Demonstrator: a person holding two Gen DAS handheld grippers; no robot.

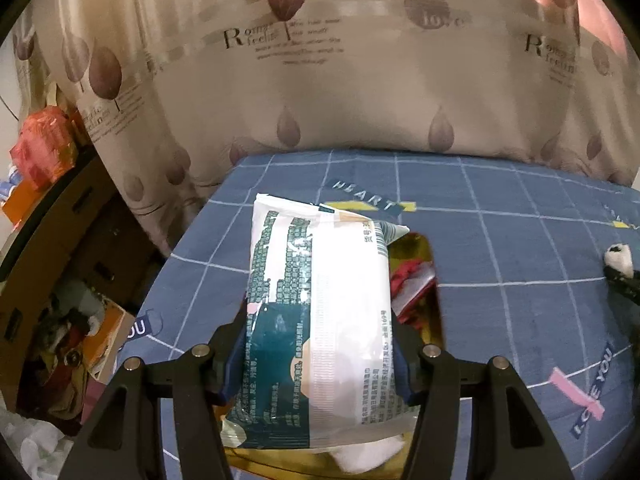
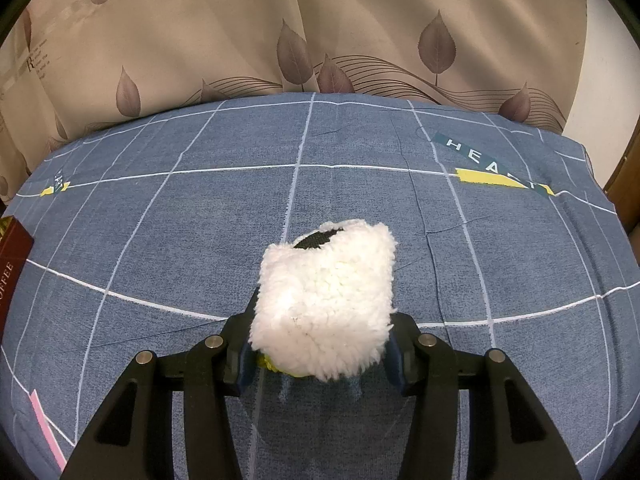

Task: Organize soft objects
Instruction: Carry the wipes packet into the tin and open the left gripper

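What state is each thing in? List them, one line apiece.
Left gripper: shut on the tissue pack.
Tissue pack: held lengthwise between the fingers, above the gold box.
Gold box: open, red items inside.
Right gripper: shut on the fluffy white toy.
Fluffy white toy: held above the blue bedsheet.

Probably a bedroom: bedsheet (image 2: 320, 184), curtain (image 2: 200, 40).

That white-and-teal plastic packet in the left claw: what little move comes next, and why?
Probably lower the white-and-teal plastic packet into the gold-lined box beneath and open the left gripper. The box already holds red fabric, and the packet hangs above it.
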